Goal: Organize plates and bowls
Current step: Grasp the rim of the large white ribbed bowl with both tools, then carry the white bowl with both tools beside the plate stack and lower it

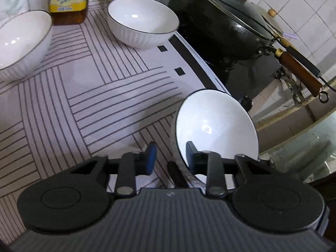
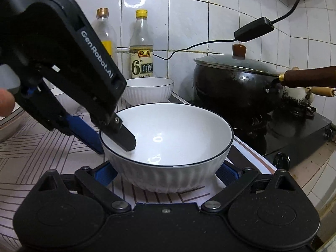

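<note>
Both jaws straddle the bowl (image 2: 168, 145) rim, left gripper (image 2: 114, 140).

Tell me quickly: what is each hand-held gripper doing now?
Left hand-held gripper: shut on the near bowl's rim.
Right hand-held gripper: open, straddling that bowl.

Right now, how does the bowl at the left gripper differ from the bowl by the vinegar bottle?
The near bowl has the left gripper pinching its rim; the far bowl stands untouched. The near bowl sits between the right gripper's open fingers; the far bowl sits by the wall. Both are white, ribbed, dark-rimmed, empty.
</note>
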Demonstrator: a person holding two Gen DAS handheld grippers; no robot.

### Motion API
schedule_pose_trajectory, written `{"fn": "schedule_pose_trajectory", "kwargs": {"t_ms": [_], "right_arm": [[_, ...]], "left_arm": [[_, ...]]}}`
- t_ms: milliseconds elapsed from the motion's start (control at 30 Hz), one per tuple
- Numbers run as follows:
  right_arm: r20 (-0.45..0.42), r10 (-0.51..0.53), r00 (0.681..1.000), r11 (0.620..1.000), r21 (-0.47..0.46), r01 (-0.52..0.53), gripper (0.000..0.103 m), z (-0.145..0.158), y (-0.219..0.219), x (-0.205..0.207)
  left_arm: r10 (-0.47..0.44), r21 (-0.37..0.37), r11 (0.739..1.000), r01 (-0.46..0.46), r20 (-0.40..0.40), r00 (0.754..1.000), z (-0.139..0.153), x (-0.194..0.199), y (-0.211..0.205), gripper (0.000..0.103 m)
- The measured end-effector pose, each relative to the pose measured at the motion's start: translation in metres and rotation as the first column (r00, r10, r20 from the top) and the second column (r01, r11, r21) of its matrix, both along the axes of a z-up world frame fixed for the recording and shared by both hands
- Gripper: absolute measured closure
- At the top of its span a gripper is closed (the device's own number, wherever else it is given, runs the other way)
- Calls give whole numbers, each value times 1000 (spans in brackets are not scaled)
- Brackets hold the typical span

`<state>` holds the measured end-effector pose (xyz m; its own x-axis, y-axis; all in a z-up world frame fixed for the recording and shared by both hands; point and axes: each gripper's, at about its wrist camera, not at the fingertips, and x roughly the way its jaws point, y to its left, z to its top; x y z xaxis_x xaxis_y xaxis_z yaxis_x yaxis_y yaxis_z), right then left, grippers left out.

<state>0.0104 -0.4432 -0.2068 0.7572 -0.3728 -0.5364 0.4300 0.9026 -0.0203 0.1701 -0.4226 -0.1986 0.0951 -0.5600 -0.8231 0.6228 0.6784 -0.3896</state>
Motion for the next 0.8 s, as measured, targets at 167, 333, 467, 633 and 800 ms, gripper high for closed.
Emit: {"fn": "schedule_pose_trajectory", "kwargs": {"t_ms": [167, 333, 467, 633, 800], "right_arm": [[12, -2, 1000, 1000, 3, 2, 4, -1, 1, -3], [7, 4, 1000, 1000, 19, -4, 4, 0, -1, -2], [0, 23, 1000, 999, 36, -23, 4, 2, -1, -4], [-4, 50, 999, 998, 27, -49, 4, 8, 8, -5], [0, 94, 996, 996, 2, -94, 4, 19, 26, -2]], "left_arm": [[-18, -7, 1000, 18, -2, 1000, 1, -3, -3, 87], [-11, -7, 1000, 11, 3, 1000, 3, -6, 0, 87], [-21, 3, 1000, 21, 13, 1000, 5, -10, 5, 87], [-38, 27, 999, 37, 37, 999, 12, -16, 17, 87], [-30, 45, 999, 27, 73, 997, 27, -21, 40, 87]]}}
